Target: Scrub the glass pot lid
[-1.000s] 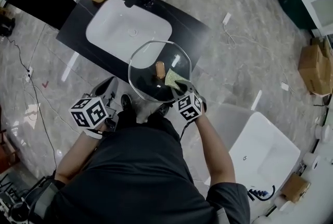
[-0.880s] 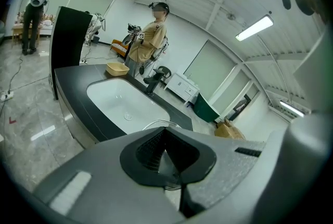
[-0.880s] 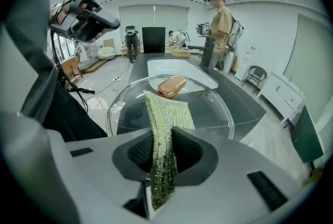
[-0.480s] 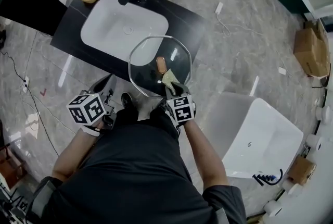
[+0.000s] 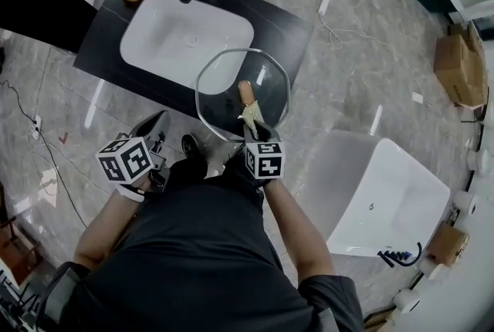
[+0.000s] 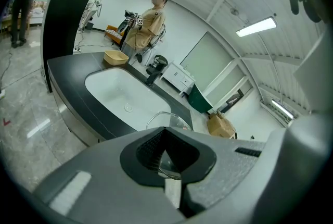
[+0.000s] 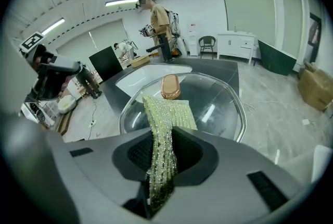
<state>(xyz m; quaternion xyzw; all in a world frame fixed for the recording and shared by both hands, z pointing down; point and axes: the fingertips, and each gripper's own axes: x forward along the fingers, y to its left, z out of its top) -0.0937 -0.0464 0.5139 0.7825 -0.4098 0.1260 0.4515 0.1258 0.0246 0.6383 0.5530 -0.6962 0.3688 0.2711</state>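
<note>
Left gripper (image 6: 167,166) is clamped on the rim of the glass lid (image 5: 222,88), holding it up over the counter's (image 5: 287,35) near edge, by the sink's (image 5: 185,33) near right corner. Right gripper (image 7: 158,168) is pinched tight on a green scrubbing cloth (image 7: 167,116), which lies on the glass just beside the knob (image 7: 170,86).

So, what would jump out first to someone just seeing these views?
The big glass pot lid with its tan knob, at the black counter edge beside the white sink. The right gripper clamps a green scrub cloth against the lid, next to the knob.
</note>
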